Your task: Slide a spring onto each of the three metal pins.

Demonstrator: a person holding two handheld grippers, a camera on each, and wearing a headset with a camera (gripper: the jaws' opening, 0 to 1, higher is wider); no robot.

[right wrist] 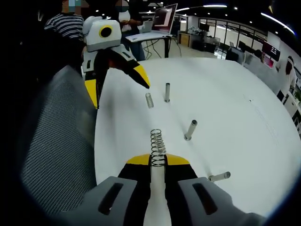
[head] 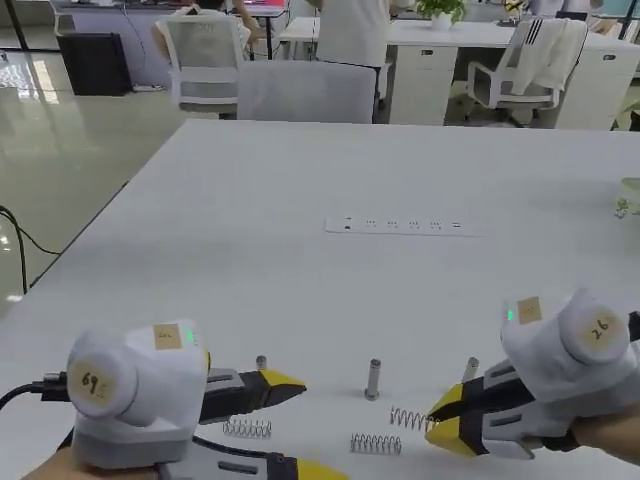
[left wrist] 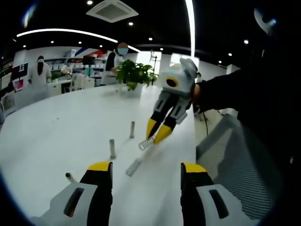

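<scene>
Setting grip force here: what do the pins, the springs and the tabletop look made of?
Pins: probably steel, grey cylinders with a soft sheen. Springs: thin silvery coiled wire, likely steel; the right gripper holds one. Tabletop: smooth white, low sheen, laminate or painted board, cannot tell which.

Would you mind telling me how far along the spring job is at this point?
No spring is seated yet: the three pins stand bare. The right gripper is shut on one spring. Two more springs lie on the table near the open left gripper; all three pins are left to fit.
</scene>
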